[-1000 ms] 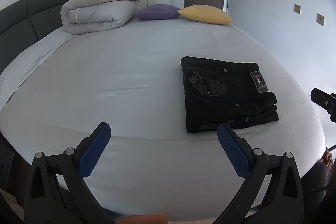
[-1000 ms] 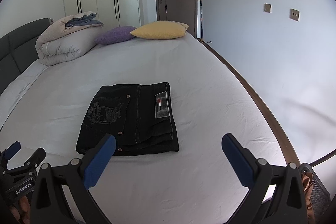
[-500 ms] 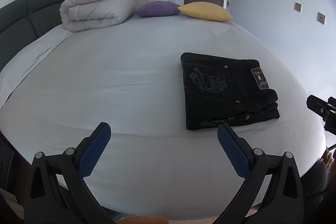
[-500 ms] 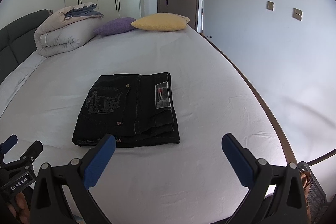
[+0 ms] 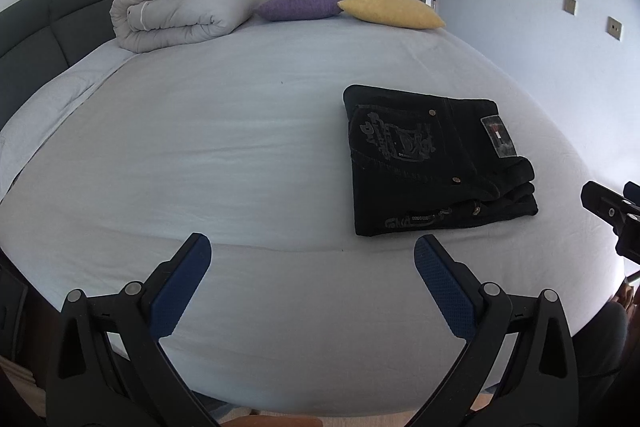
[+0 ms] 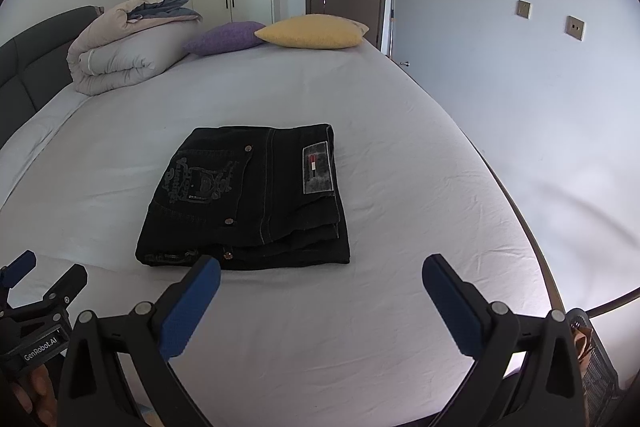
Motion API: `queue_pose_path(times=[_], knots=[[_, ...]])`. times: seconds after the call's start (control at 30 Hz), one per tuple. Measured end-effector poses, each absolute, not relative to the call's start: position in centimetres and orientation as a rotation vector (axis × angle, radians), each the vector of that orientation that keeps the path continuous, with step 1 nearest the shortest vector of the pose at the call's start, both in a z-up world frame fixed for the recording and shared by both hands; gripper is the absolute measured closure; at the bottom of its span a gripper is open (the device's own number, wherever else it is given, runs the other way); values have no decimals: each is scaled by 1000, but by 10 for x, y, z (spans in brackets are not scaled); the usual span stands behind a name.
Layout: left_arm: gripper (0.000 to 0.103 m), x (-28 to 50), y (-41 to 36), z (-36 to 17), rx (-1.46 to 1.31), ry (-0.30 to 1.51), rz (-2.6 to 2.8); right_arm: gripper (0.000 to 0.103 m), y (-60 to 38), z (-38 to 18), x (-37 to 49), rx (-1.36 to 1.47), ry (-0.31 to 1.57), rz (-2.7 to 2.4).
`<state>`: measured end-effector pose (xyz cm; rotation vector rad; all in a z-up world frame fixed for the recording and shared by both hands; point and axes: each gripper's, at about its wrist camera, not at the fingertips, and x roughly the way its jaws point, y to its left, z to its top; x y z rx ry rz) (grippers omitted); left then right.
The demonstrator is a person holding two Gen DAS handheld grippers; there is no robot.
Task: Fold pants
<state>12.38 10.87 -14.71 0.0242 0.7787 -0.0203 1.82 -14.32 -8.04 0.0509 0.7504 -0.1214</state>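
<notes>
Black pants lie folded into a compact rectangle on the white bed, with a printed back pocket and a grey label on top. They also show in the right wrist view. My left gripper is open and empty, held above the bed's near edge, left of the pants. My right gripper is open and empty, just short of the pants' near edge. The right gripper's tip shows at the right edge of the left wrist view; the left gripper shows at the lower left of the right wrist view.
A rolled duvet, a purple pillow and a yellow pillow lie at the far end of the bed. A dark headboard runs along the left. A wall stands close to the bed's right side.
Both grippers have risen and drawn back slightly, so the pants sit lower in both views. The pants have not moved. Both grippers stay open.
</notes>
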Motion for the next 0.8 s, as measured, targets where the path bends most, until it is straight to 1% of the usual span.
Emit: queue_pose_path(times=[0.8], knots=[[0,128,111,-151,19,789,-26,0,-140,-85,21,46,765,-116]])
